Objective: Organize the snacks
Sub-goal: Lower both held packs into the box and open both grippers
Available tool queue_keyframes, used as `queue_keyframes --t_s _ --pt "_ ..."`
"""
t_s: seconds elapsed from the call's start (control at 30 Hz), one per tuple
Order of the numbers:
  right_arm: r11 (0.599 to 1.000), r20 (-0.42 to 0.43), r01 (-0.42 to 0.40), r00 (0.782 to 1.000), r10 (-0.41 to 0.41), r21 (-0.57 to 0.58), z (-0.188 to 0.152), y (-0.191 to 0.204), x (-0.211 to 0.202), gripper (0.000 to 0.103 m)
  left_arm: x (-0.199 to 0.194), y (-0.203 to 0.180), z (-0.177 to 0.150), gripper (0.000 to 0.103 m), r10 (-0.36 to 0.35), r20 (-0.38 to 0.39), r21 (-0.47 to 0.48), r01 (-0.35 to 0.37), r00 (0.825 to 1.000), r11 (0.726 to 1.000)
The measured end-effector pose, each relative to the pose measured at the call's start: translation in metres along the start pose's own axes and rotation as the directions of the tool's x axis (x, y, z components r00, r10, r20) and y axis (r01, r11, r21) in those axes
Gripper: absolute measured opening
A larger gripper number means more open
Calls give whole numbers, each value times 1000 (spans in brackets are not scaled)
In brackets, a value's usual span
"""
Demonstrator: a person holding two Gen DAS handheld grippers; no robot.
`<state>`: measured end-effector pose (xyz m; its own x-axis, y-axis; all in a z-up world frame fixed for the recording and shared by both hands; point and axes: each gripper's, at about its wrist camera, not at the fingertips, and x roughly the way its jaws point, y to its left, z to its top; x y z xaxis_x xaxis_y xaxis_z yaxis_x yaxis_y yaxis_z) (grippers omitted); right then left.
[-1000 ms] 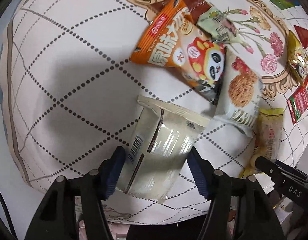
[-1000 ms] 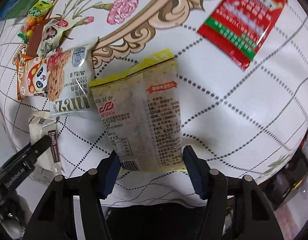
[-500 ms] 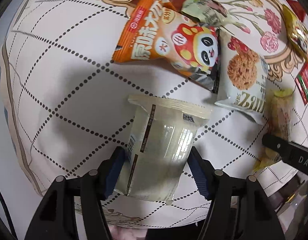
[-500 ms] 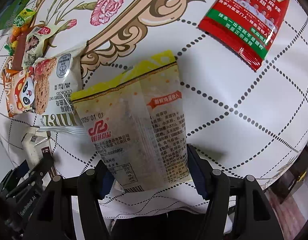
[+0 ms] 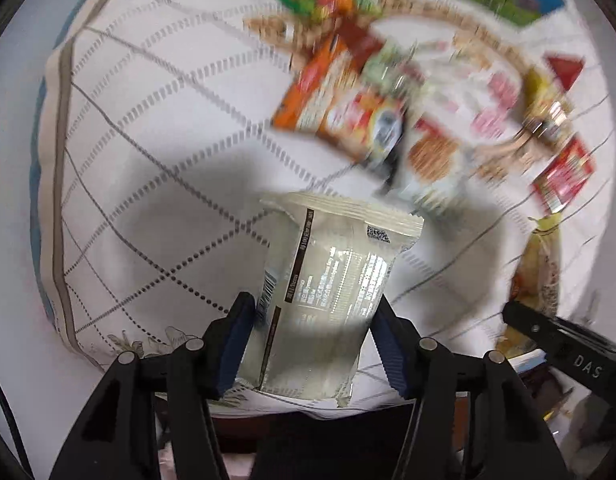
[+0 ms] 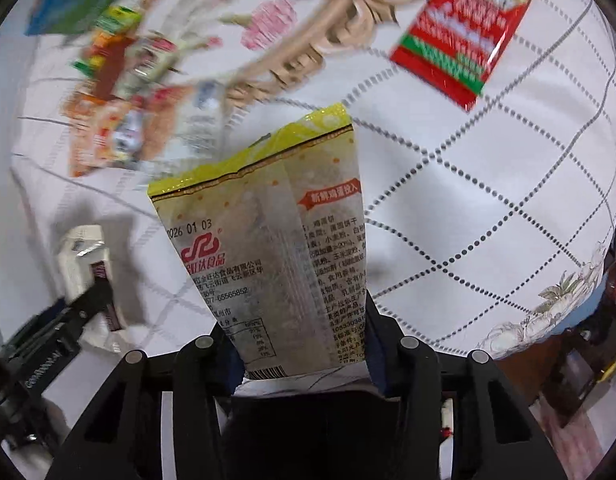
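**Packets in both claws, clear of the cloth**

Snacks are off the table on both sides, one in each of my claws. My left gripper (image 5: pixel 311 340) has the pale, translucent plastic packet with the dark vertical stripe (image 5: pixel 331 280) between its blue pads; the jaws are closing and the pads already press the packet's sides, so I call it gripped. The packet stands up from my fingers with its crimped top edge away from me, and its shadow falls on the white quilted tablecloth with dotted diamond lines (image 5: pixel 148 140) below.

My right gripper (image 6: pixel 304 344) is clenched on the yellow-topped, see-through biscuit packet with red printing (image 6: pixel 268 240). Its jaws are closing too, pinching the packet's lower end, and the packet rises upright out of them.

The other snacks lie on the cloth: the orange bag with a panda face (image 5: pixel 339 108), blurred, near the middle with a cookie pouch (image 5: pixel 427 160) just beside it, and a red flat sachet (image 6: pixel 463 36) well apart toward the far edge.

I judge this the lift-and-carry step: both packets picked, neither placed. Next I need a destination for each, probably beside the heap of like snacks. I should keep both grips firm, since slick film slides, and set the packets down flat before letting go.
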<state>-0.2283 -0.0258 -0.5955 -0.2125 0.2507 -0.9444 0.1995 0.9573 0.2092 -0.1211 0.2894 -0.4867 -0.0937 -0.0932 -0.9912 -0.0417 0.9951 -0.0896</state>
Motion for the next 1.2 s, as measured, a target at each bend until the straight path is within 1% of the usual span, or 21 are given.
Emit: queue_keyframes --t_s 0.03,0.07,0.1,0.13,0.17,0.2,0.23,0.27,0.3,0.33,0.37,0.4,0.43,0.47,0.53,0.63,0.73,0.83,0.97,1.13,1.2 --pt "1000 11 -12 1000 12 -6 2 0 -9 50 -12 -2 6 56 -19 21 -9 20 1000 1000" --pt "998 55 -50 997 52 -28 8 8 -38 50 -32 -2 17 56 -43 56 -16 44 998 999" --pt "998 55 -50 997 52 -28 8 8 -38 50 -46 -2 28 56 -62 81 -19 63 995 998" --pt "997 82 -68 994 72 -40 13 14 -55 50 -56 3 48 56 -84 107 -23 87 991 996" --pt "992 148 -108 982 117 -68 35 28 -95 50 -78 10 74 56 -115 138 -26 119 984 993" --pt "988 180 -131 973 144 -83 47 37 -116 50 -90 13 93 56 -136 161 -30 142 978 989" --pt "985 197 -143 967 159 -92 63 42 -131 50 -101 15 113 56 -154 187 -36 163 970 986" --pt "981 236 -157 955 180 -110 88 67 -149 50 -113 16 141 56 -173 213 -39 185 962 982" --pt "980 256 -159 949 185 -119 100 76 -158 50 -124 20 161 56 -187 231 -40 201 955 979" --pt "979 286 -157 939 189 -131 118 91 -169 50 -133 28 178 56 -194 248 -41 211 949 977" --pt "979 318 -149 929 187 -140 151 115 -180 50 -141 31 197 56 -189 266 -41 207 945 978" --pt "979 330 -147 925 187 -143 166 124 -185 50 -152 33 216 56 -176 282 -39 195 943 980" --pt "979 335 -147 924 187 -142 191 139 -190 50 -154 34 232 56 -168 289 -40 187 942 981" --pt "979 335 -148 924 187 -137 225 157 -190 50 -157 38 250 56 -166 288 -42 185 943 982" --pt "981 330 -146 926 182 -131 253 170 -189 50 -158 46 278 56 -164 270 -47 184 949 982" --pt "984 301 -148 938 173 -103 301 191 -173 50 -142 46 316 56 -173 226 -71 193 959 979" --pt "987 280 -138 947 155 -81 328 200 -160 50 -126 55 341 56 -193 184 -93 212 964 973" --pt "991 268 -112 955 126 -69 348 205 -140 50 -111 57 354 56 -198 138 -102 212 971 972" --pt "994 243 -80 965 94 -67 367 217 -118 50 -92 58 366 56 -176 89 -115 186 980 976" --pt "996 212 -51 975 65 -71 378 228 -100 50 -73 57 372 56 -177 37 -119 181 983 976" --pt "997 183 -36 982 49 -73 383 231 -90 50 -66 56 373 58 -174 12 -112 174 985 978"
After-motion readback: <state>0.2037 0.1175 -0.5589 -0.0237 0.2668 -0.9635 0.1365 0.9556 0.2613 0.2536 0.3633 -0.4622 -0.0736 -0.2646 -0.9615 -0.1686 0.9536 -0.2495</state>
